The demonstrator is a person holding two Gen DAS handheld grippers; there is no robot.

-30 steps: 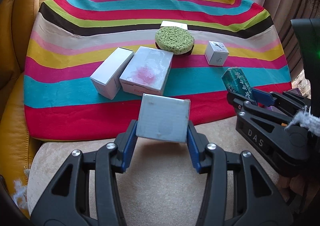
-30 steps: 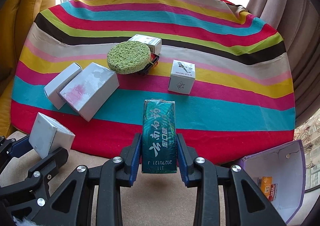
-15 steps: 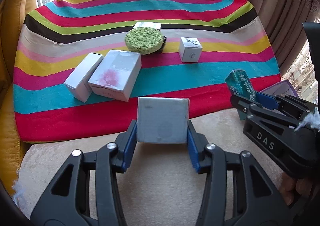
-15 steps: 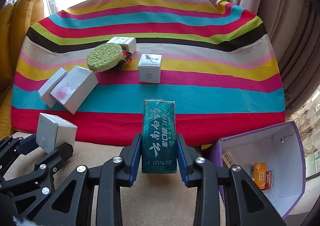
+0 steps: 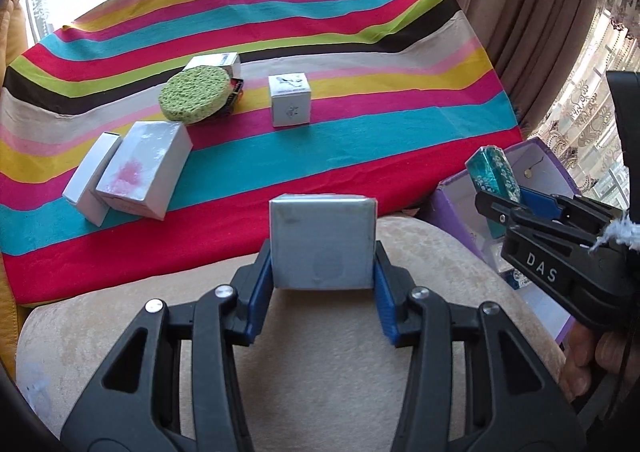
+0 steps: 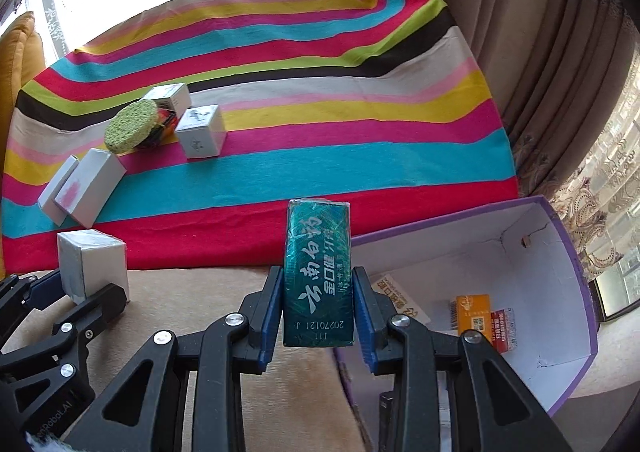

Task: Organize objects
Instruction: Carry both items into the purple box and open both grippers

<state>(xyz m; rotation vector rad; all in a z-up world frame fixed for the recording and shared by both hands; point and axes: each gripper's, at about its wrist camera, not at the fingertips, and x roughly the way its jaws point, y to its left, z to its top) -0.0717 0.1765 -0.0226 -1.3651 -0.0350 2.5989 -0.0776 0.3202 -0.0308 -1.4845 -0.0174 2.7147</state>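
My left gripper (image 5: 322, 272) is shut on a plain white box (image 5: 322, 241), held over the beige cushion edge; the box also shows in the right wrist view (image 6: 91, 265). My right gripper (image 6: 318, 304) is shut on a teal green pack (image 6: 319, 272) with white lettering, held at the left rim of an open purple box (image 6: 576, 276). The pack (image 5: 494, 172) and purple box (image 5: 456, 192) also show at the right of the left wrist view. On the striped cloth (image 5: 360, 140) lie a green round sponge (image 5: 197, 99), a white cube box (image 5: 289, 100) and two white boxes (image 5: 144, 169).
The purple box holds an orange packet (image 6: 474, 312) and a white carton (image 6: 396, 294). Another small white box (image 5: 214, 62) sits behind the sponge. Curtains (image 6: 560, 52) hang at the right. A yellow leather seat (image 6: 20, 52) is at the left.
Both grippers have swung to the right with their boxes. The purple box has come further into both views and the teal pack now sits at its rim.
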